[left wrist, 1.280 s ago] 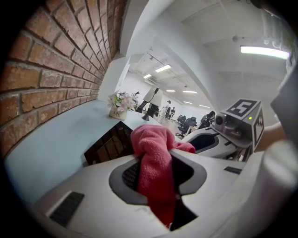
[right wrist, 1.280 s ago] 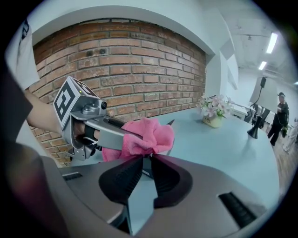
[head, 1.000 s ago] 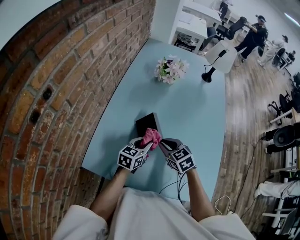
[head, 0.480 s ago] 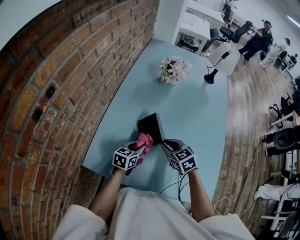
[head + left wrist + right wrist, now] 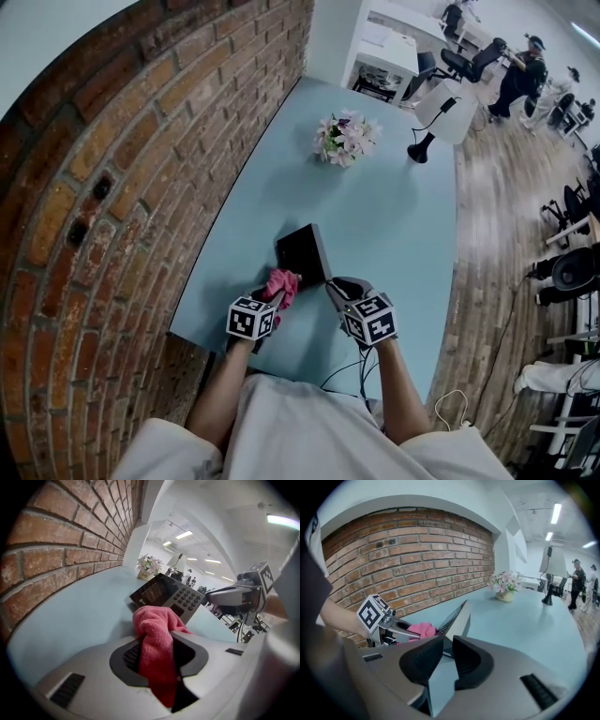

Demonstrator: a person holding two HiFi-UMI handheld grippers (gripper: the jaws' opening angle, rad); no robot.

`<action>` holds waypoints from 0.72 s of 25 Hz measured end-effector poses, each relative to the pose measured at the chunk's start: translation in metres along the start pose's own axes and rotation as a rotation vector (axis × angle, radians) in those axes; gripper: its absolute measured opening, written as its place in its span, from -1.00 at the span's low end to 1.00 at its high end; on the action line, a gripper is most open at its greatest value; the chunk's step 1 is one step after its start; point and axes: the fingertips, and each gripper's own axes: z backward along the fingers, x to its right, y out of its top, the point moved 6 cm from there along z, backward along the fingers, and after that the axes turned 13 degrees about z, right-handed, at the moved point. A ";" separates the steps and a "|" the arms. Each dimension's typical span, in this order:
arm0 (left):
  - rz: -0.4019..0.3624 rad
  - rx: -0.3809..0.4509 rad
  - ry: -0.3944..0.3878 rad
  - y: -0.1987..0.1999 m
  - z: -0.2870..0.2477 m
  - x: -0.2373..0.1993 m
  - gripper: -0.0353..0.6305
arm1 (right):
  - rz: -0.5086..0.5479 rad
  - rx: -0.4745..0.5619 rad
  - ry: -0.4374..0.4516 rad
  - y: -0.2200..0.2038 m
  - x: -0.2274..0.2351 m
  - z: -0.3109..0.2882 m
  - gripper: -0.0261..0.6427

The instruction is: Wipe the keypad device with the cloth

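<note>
One left gripper [image 5: 275,298], one right gripper [image 5: 336,288], one cloth [image 5: 282,279], one keypad device [image 5: 302,251], one bouquet [image 5: 344,138], perhaps three people [image 5: 518,73].

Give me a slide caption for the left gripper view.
Left gripper grips a pink cloth before the keypad device.

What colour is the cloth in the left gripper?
The cloth is pink; clearest in the left gripper view.
</note>
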 end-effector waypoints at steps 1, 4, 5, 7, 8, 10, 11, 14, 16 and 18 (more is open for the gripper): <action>0.001 0.005 0.012 -0.002 0.003 -0.001 -0.47 | -0.028 0.006 -0.015 -0.001 0.002 0.005 -0.67; -0.003 0.031 0.026 -0.005 0.014 0.002 -0.47 | -0.073 0.031 -0.059 -0.003 0.007 0.021 -0.67; -0.005 0.042 0.020 -0.005 0.017 0.005 -0.47 | -0.079 0.041 -0.073 -0.002 0.008 0.027 -0.67; -0.023 0.062 0.007 -0.007 0.027 0.015 -0.47 | -0.088 0.058 -0.101 -0.002 0.007 0.040 -0.67; -0.041 0.071 0.004 -0.008 0.032 0.021 -0.47 | -0.092 0.065 -0.115 -0.003 0.007 0.047 -0.67; -0.086 0.097 0.006 -0.008 0.044 0.035 -0.47 | -0.100 0.079 -0.145 -0.004 0.006 0.064 -0.67; -0.106 0.114 0.009 -0.008 0.049 0.042 -0.47 | -0.102 0.086 -0.160 -0.004 0.006 0.073 -0.67; -0.154 0.164 0.017 -0.006 0.067 0.065 -0.47 | -0.106 0.116 -0.205 -0.006 0.006 0.105 -0.67; -0.181 0.196 0.015 -0.004 0.077 0.084 -0.47 | -0.108 0.137 -0.230 -0.008 0.004 0.129 -0.67; -0.213 0.231 0.009 0.000 0.089 0.106 -0.47 | -0.094 0.147 -0.251 -0.009 0.001 0.155 -0.67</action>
